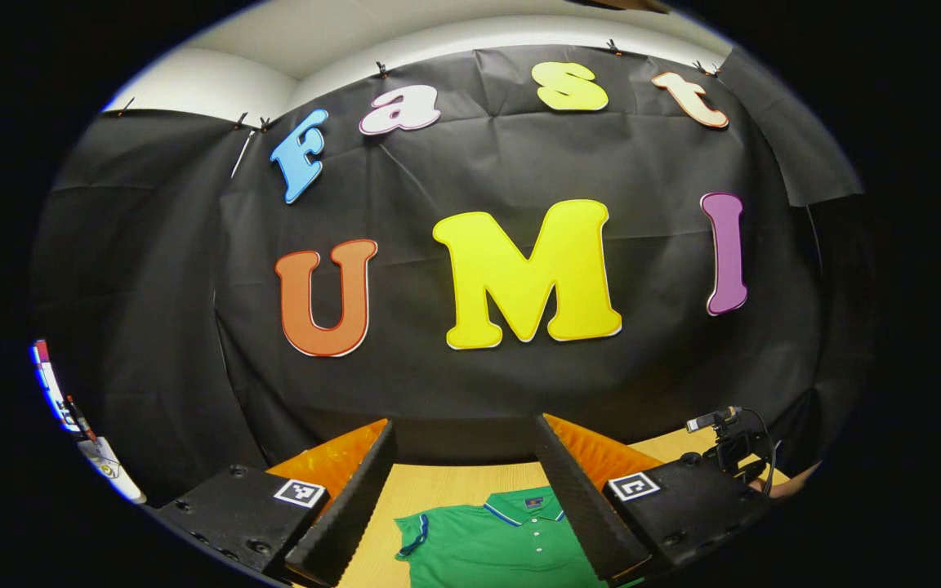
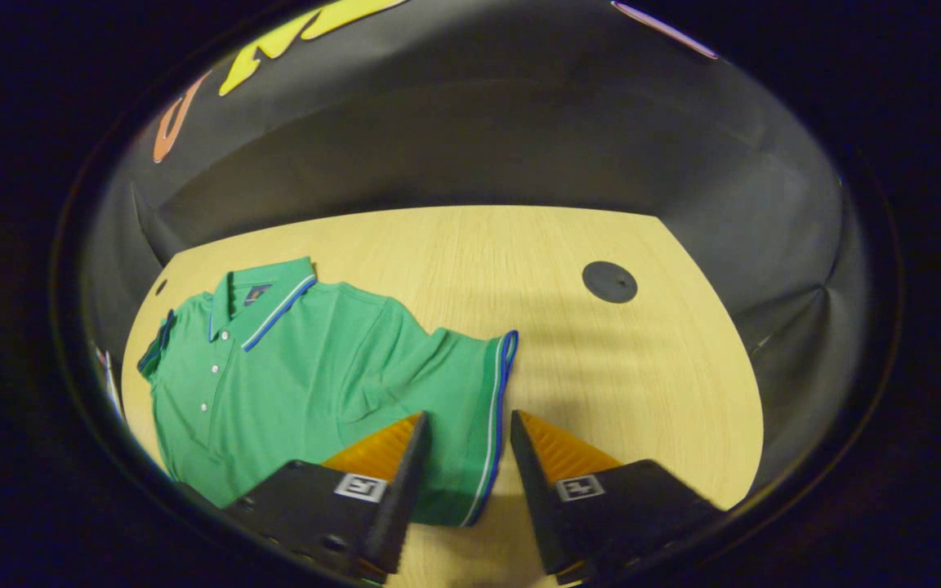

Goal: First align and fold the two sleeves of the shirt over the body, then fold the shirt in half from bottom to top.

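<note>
Green polo shirt [image 2: 299, 367] lying flat and face up on a pale wooden table [image 2: 601, 367], collar toward the far edge, buttons showing down the placket. One short sleeve [image 2: 470, 408] spread out to the side, its striped cuff between the fingers of the right gripper [image 2: 462, 457]; jaws parted wide, hovering around the cuff edge (contact with the cloth impossible to tell). Small dark round disc [image 2: 609, 282] on the table, well apart from the shirt. Left gripper [image 1: 462, 490] raised and level, jaws wide apart and holding nothing, collar and chest of the shirt seen below between its fingers.
</note>
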A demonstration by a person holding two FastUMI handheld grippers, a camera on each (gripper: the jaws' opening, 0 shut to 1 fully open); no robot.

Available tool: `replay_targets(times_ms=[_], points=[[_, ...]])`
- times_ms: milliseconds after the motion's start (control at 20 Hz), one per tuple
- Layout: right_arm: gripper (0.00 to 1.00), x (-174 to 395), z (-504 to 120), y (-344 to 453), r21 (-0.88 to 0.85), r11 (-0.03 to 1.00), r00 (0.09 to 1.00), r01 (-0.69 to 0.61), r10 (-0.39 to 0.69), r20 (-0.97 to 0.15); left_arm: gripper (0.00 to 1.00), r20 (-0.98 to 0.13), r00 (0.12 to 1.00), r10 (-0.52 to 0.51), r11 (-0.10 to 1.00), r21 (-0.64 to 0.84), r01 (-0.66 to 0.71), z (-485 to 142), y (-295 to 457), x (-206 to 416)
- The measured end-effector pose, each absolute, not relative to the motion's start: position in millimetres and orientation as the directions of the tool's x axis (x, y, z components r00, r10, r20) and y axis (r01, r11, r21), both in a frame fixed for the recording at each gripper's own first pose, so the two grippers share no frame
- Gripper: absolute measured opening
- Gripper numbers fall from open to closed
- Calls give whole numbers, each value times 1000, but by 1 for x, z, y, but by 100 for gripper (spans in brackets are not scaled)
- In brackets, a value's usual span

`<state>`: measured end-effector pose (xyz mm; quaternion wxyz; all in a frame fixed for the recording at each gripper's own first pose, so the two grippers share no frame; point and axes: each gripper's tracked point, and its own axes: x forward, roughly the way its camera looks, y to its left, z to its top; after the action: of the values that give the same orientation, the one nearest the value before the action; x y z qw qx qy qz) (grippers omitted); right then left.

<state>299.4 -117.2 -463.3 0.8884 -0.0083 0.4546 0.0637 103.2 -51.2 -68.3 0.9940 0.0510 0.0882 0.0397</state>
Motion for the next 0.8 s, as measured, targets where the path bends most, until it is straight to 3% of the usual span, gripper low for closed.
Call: replay_targets(times_ms=[100, 150, 250, 550, 800], points=[[29, 294, -454, -115, 67, 992, 570, -111, 119, -813, 100, -176, 980, 94, 992, 101, -77, -68, -53, 100], [25, 295, -454, -112, 95, 989, 568, -116, 144, -810, 100, -177, 979, 100, 991, 103, -83, -67, -52, 98], [4, 294, -455, -111, 104, 989, 563, -107, 147, -813, 100, -177, 977, 117, 989, 107, -99, -65, -49, 93], [0, 300, -418, -113, 159, 986, 613, -47, 155, -774, 100, -197, 967, 159, 987, 69, -148, -70, -35, 78], [0, 297, -373, -86, 159, 983, 646, -90, 179, -742, 100, -200, 962, 188, 982, 48, -182, -72, -15, 67]])
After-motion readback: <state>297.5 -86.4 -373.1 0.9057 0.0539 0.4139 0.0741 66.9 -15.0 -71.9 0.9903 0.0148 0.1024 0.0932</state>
